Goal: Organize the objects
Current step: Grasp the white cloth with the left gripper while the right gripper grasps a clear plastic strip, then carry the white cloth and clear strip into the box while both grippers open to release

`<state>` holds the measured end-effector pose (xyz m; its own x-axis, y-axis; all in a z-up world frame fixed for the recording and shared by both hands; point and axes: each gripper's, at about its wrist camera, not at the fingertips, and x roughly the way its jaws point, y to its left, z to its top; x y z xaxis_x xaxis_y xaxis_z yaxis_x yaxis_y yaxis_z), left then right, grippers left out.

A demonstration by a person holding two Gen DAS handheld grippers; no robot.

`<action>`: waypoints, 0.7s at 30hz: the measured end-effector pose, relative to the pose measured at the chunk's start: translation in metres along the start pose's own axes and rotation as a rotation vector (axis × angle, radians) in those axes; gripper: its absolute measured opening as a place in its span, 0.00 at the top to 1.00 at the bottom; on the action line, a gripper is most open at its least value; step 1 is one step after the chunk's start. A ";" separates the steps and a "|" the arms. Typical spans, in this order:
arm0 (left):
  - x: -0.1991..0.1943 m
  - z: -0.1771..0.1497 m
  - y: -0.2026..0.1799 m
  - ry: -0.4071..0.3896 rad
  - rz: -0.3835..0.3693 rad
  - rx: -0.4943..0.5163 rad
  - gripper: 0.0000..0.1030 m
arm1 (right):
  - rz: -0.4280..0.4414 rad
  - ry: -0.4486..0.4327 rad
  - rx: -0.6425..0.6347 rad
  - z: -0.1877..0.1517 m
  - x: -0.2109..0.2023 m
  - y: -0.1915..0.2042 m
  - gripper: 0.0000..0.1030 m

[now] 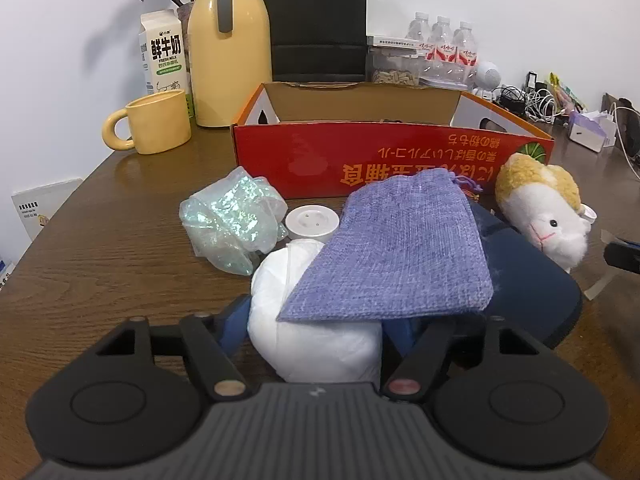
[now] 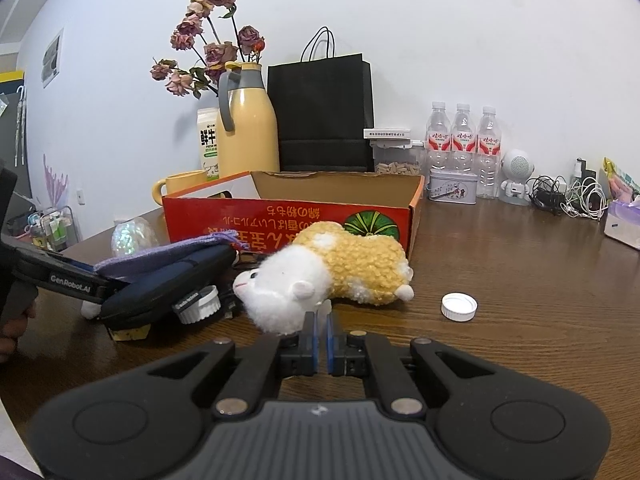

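In the left wrist view my left gripper point(image 1: 316, 332) has its jaws spread wide around a white soft bundle point(image 1: 308, 320). A purple cloth pouch point(image 1: 396, 248) lies over the bundle and over a dark blue case point(image 1: 532, 284). An open red cardboard box point(image 1: 380, 152) stands behind them. A yellow-and-white plush toy point(image 1: 548, 208) lies at the right, an iridescent plastic wrap point(image 1: 232, 224) and a white round puck point(image 1: 312, 222) at the left. In the right wrist view my right gripper point(image 2: 323, 326) is shut and empty, just in front of the plush toy point(image 2: 332, 272).
A yellow mug point(image 1: 156, 124), milk carton point(image 1: 164, 52), yellow thermos point(image 1: 228, 44) and black paper bag point(image 2: 322, 116) stand behind the box. Water bottles point(image 2: 462, 140), a tin, cables and a tissue box sit at the back right. A white bottle cap point(image 2: 459, 306) lies on the table.
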<state>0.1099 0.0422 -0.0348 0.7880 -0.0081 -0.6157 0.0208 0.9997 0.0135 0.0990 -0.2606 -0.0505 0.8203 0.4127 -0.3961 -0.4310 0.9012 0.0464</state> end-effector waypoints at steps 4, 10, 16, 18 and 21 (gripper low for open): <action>-0.008 -0.002 0.001 -0.025 0.015 -0.003 0.36 | 0.000 0.000 0.001 0.000 0.000 0.000 0.96; -0.025 -0.005 0.008 -0.049 0.043 -0.006 0.41 | -0.001 -0.001 0.003 -0.001 0.000 0.001 0.96; -0.047 -0.011 0.020 -0.079 0.066 -0.035 0.41 | -0.001 0.000 0.002 -0.001 0.001 0.001 0.96; -0.054 -0.012 0.022 -0.091 0.074 -0.042 0.41 | -0.002 0.000 0.001 -0.001 0.001 0.001 0.96; -0.061 -0.015 0.025 -0.101 0.081 -0.059 0.41 | -0.007 -0.004 0.001 -0.001 0.000 0.002 0.96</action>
<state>0.0530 0.0686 -0.0087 0.8434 0.0738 -0.5321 -0.0794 0.9968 0.0123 0.0981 -0.2590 -0.0519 0.8244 0.4072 -0.3932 -0.4253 0.9040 0.0444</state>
